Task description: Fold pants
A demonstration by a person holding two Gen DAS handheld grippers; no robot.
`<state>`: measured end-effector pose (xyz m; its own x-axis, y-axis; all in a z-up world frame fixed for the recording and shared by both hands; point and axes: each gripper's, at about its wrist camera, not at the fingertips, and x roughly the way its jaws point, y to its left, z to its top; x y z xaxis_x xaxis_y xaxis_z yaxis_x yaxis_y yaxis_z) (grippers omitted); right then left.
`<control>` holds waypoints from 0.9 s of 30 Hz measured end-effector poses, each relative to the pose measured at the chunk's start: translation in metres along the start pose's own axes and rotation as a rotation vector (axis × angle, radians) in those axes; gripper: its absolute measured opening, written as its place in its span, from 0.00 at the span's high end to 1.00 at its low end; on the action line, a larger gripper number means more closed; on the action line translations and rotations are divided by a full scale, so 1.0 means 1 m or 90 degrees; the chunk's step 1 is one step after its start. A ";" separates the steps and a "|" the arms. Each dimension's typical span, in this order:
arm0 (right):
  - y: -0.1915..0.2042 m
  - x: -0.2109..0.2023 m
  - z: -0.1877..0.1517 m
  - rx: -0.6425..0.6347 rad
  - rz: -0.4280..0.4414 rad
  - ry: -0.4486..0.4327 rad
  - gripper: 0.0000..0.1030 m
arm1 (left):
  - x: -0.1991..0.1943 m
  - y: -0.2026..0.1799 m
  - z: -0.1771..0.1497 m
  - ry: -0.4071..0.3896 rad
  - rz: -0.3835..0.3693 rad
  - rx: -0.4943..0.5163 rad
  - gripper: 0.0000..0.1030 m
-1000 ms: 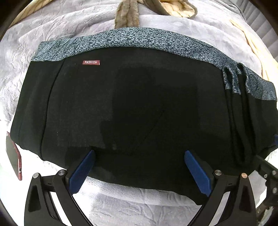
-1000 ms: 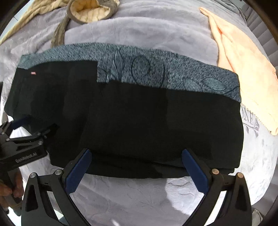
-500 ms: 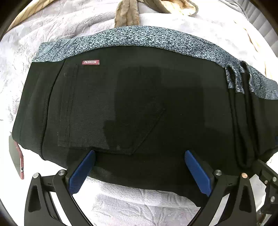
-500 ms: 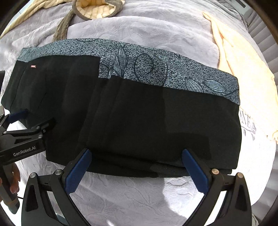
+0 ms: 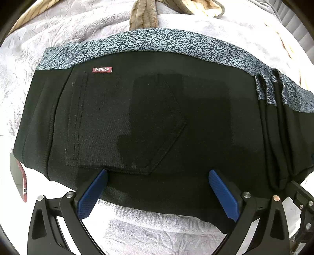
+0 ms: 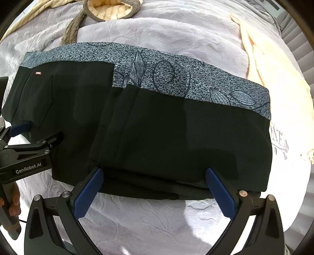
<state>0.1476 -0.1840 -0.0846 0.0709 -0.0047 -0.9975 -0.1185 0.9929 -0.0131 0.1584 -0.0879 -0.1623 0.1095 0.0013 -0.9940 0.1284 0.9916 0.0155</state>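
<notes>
Black pants [image 5: 157,121] with a blue-grey patterned band along the far edge lie folded flat on a grey bedspread [image 5: 157,231]. A red FASHION label [image 5: 102,69] and a back pocket show at their left end. They also fill the right wrist view [image 6: 166,133]. My left gripper [image 5: 158,188] is open, its blue pads over the near edge of the pants, empty. My right gripper [image 6: 155,186] is open over the near edge further right, empty. The left gripper also shows in the right wrist view [image 6: 35,135].
A dark phone with a red edge [image 5: 19,180] lies left of the pants. A peach towel [image 6: 274,82] lies to the right on the bedspread [image 6: 157,219]. A brown and cream garment [image 6: 109,9] lies beyond the pants.
Both grippers stay open over the near edge of the pants. The views shifted slightly and the lighting brightened, showing the back pocket.
</notes>
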 end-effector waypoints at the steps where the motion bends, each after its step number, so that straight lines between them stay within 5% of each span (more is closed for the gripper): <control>1: 0.000 -0.001 0.001 0.002 0.002 -0.001 0.00 | -0.002 0.002 -0.001 0.000 0.000 -0.001 0.00; 13: 0.000 -0.007 0.014 0.017 0.008 0.005 0.00 | -0.009 0.008 -0.002 -0.003 -0.013 -0.006 0.00; 18: -0.006 -0.015 0.022 0.027 0.032 -0.001 0.00 | -0.033 0.027 -0.008 -0.046 -0.050 -0.012 0.00; 27: 0.011 -0.028 0.057 0.050 0.164 -0.042 0.00 | -0.066 0.137 -0.021 -0.105 -0.146 -0.171 0.00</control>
<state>0.2006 -0.1666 -0.0526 0.1135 0.2548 -0.9603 -0.0648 0.9664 0.2487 0.1480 0.0501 -0.0968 0.2679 -0.2238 -0.9371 -0.0916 0.9623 -0.2560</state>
